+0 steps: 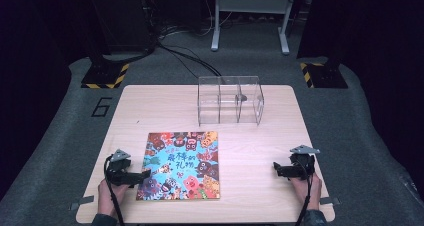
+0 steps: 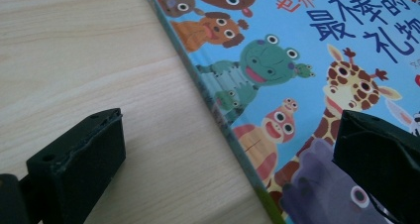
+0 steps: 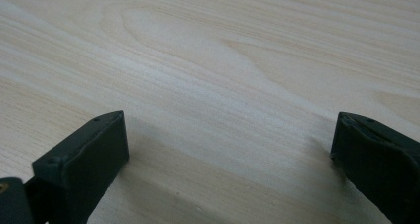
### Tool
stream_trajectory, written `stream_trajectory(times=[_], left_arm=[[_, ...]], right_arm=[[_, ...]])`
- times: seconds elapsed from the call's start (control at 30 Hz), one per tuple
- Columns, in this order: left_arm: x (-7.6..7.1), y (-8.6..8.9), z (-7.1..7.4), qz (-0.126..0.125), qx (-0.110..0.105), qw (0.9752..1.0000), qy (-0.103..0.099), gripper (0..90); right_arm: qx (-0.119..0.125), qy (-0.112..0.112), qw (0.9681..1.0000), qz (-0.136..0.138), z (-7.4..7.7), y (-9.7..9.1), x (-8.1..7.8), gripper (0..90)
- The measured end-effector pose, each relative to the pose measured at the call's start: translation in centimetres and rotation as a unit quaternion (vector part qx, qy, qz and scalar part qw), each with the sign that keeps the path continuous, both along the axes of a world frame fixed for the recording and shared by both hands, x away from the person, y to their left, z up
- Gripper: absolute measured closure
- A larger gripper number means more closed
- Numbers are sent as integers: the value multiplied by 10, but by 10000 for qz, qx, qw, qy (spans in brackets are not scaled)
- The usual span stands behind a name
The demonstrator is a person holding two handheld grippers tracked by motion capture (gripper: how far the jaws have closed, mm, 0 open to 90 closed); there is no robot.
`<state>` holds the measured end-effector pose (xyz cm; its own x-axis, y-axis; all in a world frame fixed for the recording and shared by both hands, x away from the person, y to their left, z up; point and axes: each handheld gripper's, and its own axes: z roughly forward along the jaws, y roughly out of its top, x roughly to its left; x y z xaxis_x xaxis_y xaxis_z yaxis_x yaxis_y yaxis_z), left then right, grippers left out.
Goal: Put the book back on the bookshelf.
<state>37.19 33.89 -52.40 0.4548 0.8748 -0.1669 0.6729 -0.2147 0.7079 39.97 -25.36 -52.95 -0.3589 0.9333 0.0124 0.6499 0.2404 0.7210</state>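
Book [image 1: 181,165] lies flat on the table [image 1: 260,151], nearer me than the clear rack [image 1: 230,100], untouched. My left gripper [image 2: 228,149] straddles its edge, jaws apart; my right gripper [image 3: 228,149] hangs open over bare wood. Nothing is done yet, I'd judge.

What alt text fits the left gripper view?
An open left claw straddles the edge of a children's picture book with cartoon animals lying flat on a light wooden table; one jaw is over the cover, the other over bare wood.
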Motion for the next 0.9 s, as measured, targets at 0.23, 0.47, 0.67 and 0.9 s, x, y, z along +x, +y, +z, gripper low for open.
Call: stream_trajectory(times=[0.23,0.47,0.67,0.9], left_arm=[[4,-9,-1,-35,5,10000,-59,0],[6,-19,-1,-127,-6,9999,-31,0],[6,-25,-2,-222,-97,9997,-36,0],[4,-34,-3,-215,-1,9996,-162,0]], right_arm=[[-33,-5,10000,23,0,-1,0,14],[-26,-9,10000,15,0,-1,0,17],[-38,-33,10000,33,0,-1,0,20],[-42,-18,10000,60,0,-2,0,25]])
